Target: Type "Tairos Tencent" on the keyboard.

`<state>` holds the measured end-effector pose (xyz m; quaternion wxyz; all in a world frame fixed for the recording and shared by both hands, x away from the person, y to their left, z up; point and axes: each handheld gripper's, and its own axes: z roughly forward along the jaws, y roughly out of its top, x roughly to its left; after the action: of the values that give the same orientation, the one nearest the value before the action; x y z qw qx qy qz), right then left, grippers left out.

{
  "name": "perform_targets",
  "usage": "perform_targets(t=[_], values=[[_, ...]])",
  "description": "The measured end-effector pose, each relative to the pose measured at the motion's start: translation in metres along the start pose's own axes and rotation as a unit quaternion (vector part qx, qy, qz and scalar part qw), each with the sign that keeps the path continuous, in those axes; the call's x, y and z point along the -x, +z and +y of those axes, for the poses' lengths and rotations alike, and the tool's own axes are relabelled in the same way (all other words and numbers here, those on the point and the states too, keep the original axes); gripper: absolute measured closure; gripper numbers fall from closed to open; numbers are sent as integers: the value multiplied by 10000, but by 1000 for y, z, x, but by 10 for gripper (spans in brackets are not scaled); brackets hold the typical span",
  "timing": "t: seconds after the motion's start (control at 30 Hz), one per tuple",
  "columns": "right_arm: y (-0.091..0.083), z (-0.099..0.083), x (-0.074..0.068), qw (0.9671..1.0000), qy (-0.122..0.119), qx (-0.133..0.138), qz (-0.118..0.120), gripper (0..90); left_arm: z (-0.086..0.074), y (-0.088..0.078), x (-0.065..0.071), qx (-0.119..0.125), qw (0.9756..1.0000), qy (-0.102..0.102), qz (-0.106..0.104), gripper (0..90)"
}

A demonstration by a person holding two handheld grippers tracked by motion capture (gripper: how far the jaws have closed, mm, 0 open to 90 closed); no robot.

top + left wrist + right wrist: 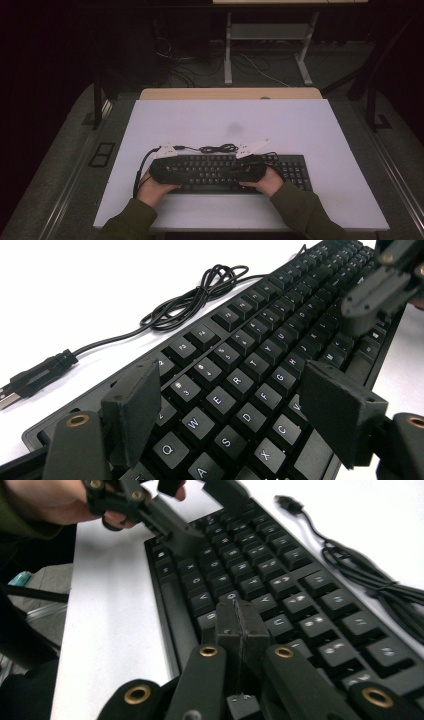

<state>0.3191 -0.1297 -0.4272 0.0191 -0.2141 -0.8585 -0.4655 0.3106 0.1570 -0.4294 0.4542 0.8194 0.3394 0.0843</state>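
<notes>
Table (320, 130): tongs (241, 621) over keyboard (292, 170).

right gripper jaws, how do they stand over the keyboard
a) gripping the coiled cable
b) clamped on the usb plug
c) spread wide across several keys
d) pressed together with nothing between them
d: in the right gripper view the right gripper has its two black jaws flat against each other above the keyboard, while the coiled cable lies apart on the white table.
</notes>
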Motion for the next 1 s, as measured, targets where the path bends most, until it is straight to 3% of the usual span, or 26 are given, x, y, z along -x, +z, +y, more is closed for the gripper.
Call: perform_targets(t=[0.53,1.0], values=[[20,-2,-9,9994,-97,-326,-51,892,0,0,0,28,10000,-9,8,221],[25,-3,-9,9989,-90,-456,-118,892,1,1,1,-4,10000,20,21,221]])
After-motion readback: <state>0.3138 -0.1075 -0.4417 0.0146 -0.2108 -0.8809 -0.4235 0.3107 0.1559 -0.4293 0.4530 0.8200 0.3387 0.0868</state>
